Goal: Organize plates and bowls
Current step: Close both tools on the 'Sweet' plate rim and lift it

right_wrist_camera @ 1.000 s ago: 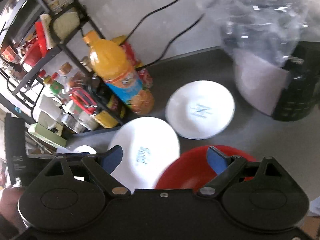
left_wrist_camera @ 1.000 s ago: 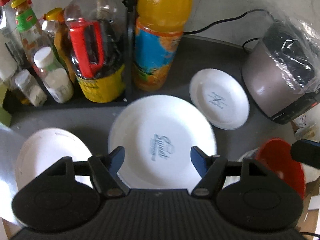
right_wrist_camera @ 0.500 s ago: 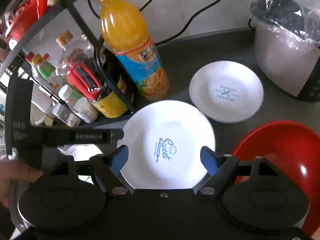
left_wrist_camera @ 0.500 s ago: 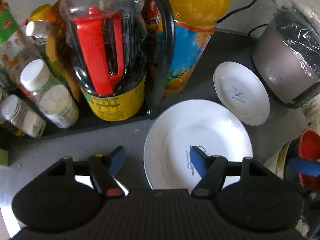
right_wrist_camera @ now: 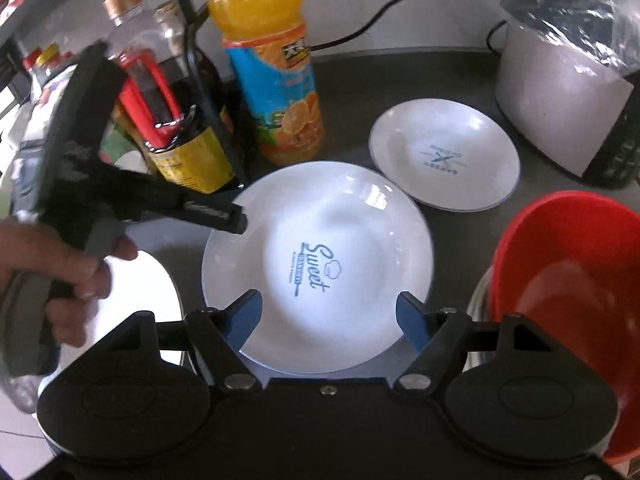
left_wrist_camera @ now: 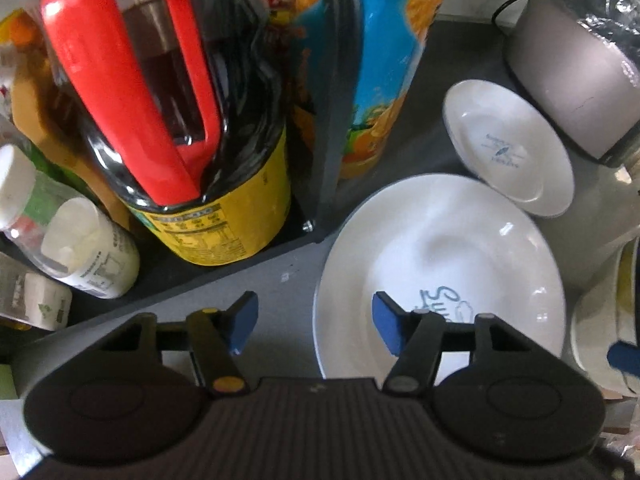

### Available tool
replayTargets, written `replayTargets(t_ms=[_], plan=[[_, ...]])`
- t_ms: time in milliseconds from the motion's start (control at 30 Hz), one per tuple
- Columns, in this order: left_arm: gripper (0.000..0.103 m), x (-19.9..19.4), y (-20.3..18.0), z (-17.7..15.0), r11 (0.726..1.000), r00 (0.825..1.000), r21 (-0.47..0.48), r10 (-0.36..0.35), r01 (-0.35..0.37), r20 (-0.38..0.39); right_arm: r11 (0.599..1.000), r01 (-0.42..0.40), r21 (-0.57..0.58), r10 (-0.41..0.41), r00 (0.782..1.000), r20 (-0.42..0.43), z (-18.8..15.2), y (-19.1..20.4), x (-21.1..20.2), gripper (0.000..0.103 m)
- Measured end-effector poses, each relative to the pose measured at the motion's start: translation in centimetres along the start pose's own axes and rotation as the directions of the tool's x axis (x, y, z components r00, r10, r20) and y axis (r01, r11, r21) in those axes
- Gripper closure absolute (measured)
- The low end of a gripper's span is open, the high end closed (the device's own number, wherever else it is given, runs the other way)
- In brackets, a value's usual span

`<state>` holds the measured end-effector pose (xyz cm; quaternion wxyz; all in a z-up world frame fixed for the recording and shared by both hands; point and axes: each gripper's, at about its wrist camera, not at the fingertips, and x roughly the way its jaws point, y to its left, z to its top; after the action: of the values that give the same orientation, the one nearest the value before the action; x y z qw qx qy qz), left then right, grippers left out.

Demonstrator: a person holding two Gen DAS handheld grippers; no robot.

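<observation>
A large white plate printed "Sweet" lies on the grey counter; it also shows in the left wrist view. A smaller white plate lies behind it to the right, also in the left wrist view. A red bowl sits at the right on a stack of pale bowls. Another white plate lies at the left. My left gripper is open and empty over the large plate's left rim. My right gripper is open and empty above the large plate's near edge.
A black rack at the left holds a dark sauce bottle with a red handle and several small bottles. An orange juice bottle stands behind the large plate. A rice cooker under plastic wrap stands at the back right.
My left gripper has moved forward and left, close to the rack. My right gripper has swung left from the red bowl and now sits over the large plate.
</observation>
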<state>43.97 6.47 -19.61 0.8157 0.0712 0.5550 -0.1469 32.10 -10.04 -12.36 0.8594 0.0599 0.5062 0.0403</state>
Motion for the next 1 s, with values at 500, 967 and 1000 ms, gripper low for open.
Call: replayTargets(t_ms=[500, 967, 1000], plan=[[0.078, 2.8, -0.1, -0.1, 0.999, 0.999, 0.01, -0.042, 0.042, -0.022, 0.996, 0.081, 0.047, -0.082, 0.997, 0.002, -3.7, 0.8, 2.6, 0.035], [0.083, 2.6, -0.8, -1.2, 1.0, 0.999, -0.016, -0.021, 0.02, -0.025, 0.972, 0.1, 0.214, -0.099, 0.995, -0.017, -4.8, -1.9, 5.6, 0.053], [0.083, 2.6, -0.9, -1.2, 1.0, 1.0, -0.011, -0.017, 0.017, -0.026, 0.972, 0.101, 0.212, -0.1, 0.995, -0.016, -4.8, -1.9, 5.9, 0.056]])
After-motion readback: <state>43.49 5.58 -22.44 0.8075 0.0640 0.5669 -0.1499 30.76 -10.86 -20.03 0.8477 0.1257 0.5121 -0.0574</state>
